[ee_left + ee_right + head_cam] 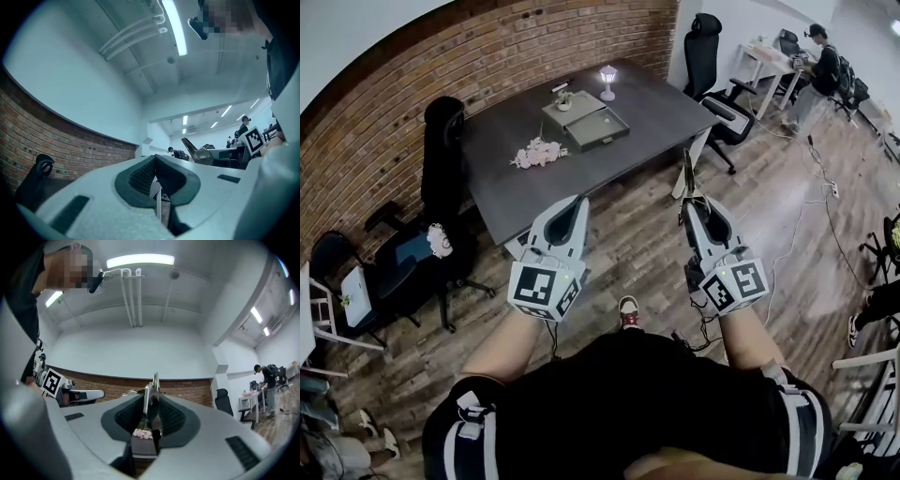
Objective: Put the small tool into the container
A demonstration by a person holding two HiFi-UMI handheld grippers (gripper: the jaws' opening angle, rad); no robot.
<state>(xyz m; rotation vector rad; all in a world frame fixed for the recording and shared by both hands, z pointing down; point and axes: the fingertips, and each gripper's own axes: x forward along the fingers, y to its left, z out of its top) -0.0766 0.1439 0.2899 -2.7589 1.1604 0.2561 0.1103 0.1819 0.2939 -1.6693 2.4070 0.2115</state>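
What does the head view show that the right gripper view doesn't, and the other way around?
Head view only: the container on the table, a lamp behind it, and the person's red shoe. Right gripper view only: the ceiling light and pipes overhead. Both: the right gripper shut on the small tool, the pink flowers and the brick wall.

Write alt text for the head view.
Seen from above, a standing person holds two tongs out front; the right tongs grip a thin metal tool, the left tongs are shut and empty. Ahead stands a dark table with a grey tray, pink flowers and a small lamp, beside a brick wall.
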